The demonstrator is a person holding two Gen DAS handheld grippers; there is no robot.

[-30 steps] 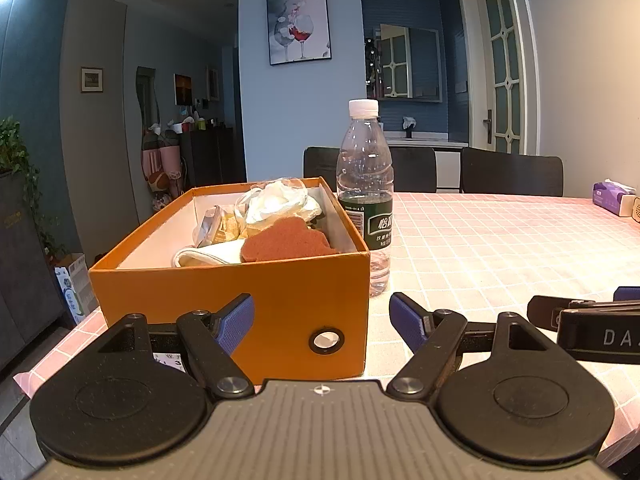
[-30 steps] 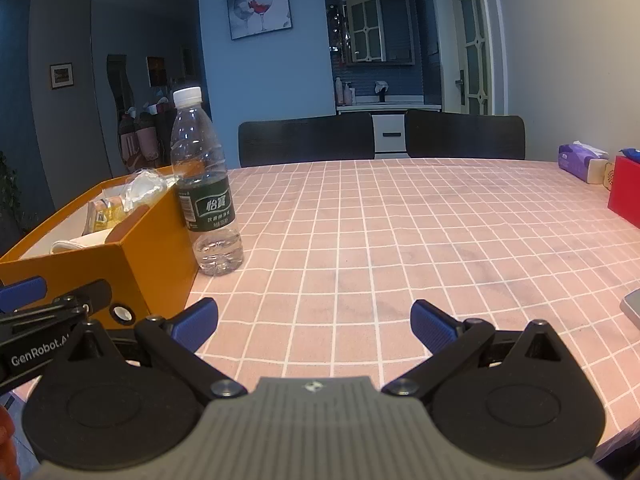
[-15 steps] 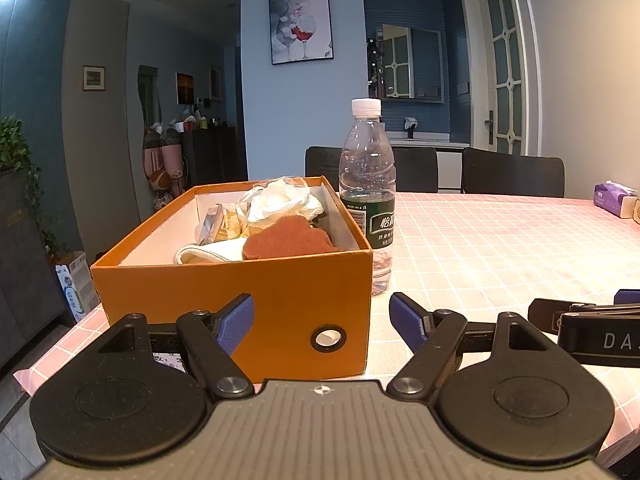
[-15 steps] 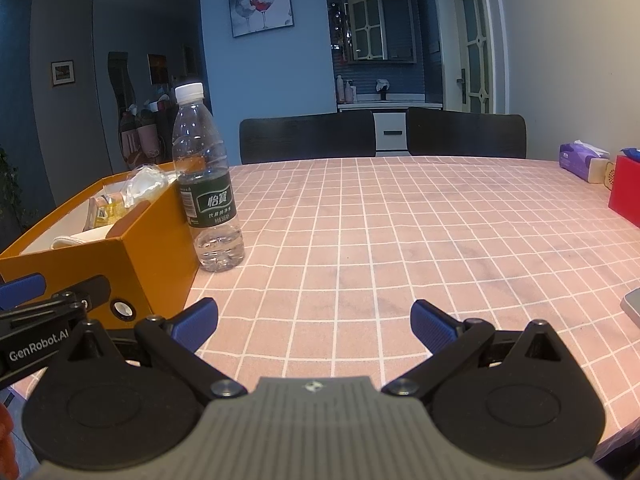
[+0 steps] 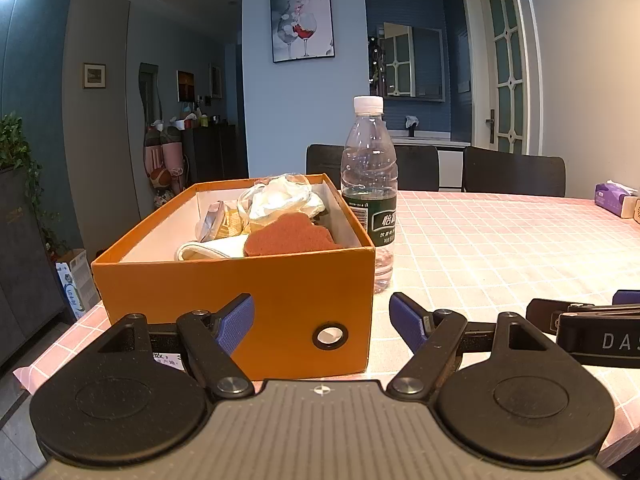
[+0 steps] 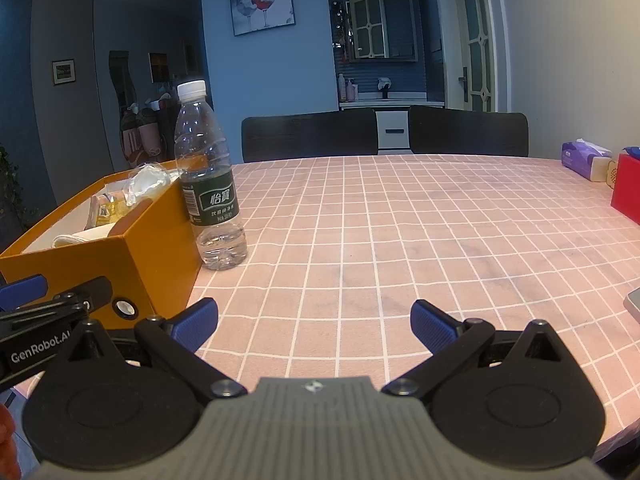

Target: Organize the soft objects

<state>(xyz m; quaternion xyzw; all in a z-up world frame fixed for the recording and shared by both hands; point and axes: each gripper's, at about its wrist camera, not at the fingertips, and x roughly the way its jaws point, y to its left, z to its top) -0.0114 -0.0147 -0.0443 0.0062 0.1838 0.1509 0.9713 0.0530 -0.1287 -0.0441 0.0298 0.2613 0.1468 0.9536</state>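
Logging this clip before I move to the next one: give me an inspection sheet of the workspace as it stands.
Surface: table under a pink checked cloth.
Job's things: orange box, open-topped, holding a brown sponge, a white cloth, crumpled clear plastic and a small packet.
Clutter: water bottle, upright, right beside the box; tissue pack and red box at the far right.
Grippers: left gripper open, empty, facing the box; right gripper open, empty, above bare cloth.
Cables: nothing seen.
Surroundings: two dark chairs, wine-glass picture, glazed door.
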